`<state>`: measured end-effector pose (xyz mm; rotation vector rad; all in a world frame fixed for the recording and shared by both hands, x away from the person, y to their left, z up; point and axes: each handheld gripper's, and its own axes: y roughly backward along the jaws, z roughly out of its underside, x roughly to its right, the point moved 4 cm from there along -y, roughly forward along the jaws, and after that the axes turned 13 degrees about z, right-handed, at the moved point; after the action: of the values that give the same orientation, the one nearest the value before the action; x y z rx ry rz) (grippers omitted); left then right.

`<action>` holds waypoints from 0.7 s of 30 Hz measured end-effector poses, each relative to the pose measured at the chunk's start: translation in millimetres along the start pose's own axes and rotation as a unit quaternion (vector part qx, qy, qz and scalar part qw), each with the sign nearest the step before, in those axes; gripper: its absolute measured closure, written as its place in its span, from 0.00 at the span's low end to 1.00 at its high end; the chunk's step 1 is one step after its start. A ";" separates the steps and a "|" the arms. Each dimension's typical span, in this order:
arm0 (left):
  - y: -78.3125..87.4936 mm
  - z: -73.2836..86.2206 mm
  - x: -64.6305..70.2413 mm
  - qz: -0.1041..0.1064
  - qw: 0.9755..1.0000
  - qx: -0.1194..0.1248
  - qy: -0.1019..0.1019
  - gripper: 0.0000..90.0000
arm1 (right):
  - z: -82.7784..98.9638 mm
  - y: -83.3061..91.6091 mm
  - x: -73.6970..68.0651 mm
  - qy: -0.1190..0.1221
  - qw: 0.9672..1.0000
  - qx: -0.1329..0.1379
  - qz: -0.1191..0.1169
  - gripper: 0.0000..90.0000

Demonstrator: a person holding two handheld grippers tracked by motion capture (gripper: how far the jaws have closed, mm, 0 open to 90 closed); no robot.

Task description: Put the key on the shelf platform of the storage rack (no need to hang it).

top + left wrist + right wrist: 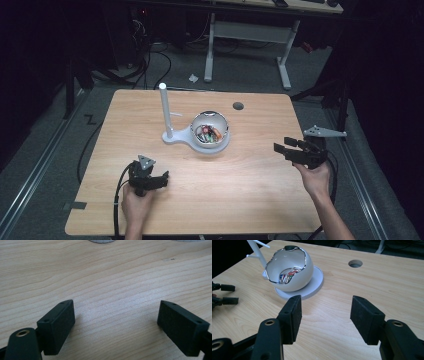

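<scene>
A white egg-shaped bowl (210, 129) with a wavy chrome rim sits on a round white base (223, 145) at the middle of the wooden table. A white post (163, 107) rises from the base's left lobe. Small colourful items (287, 276) lie inside the bowl (294, 277). My left gripper (163, 178) rests low over the front left of the table, open, with only bare wood between its jaws (116, 322). My right gripper (281, 144) hovers at the right side, pointing left toward the bowl, open and holding nothing (325, 317).
A round cable hole (238, 105) is cut in the table (250, 190) behind the bowl. Beyond the far edge stand a white desk frame (247, 32) and cables on a dark floor. The left gripper's jaw tips (227, 293) appear at the left of the right gripper view.
</scene>
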<state>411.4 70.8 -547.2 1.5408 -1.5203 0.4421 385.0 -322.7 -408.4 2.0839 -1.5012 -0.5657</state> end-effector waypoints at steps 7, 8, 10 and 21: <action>0.1 -0.3 -0.7 0.003 1.000 -0.003 -0.008 0.17 | 15.0 -1.1 2.5 -0.017 1.000 0.000 -0.002 0.48; 0.1 -0.3 -0.7 0.003 1.000 -0.003 -0.008 0.17 | 16.3 -1.4 2.3 -0.018 1.000 -0.002 -0.003 0.48; 0.1 -0.3 -0.7 0.004 1.000 -0.003 -0.008 0.17 | 19.8 -3.4 1.7 -0.018 1.000 -0.001 -0.004 0.48; 0.0 -0.1 -0.2 0.001 1.000 0.000 -0.003 0.17 | 37.9 -16.5 -4.8 -0.023 1.000 -0.012 -0.011 0.47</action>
<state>411.5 71.1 -547.3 1.5412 -1.5256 0.4391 373.1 -319.8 -448.2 2.0844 -1.4914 -0.6406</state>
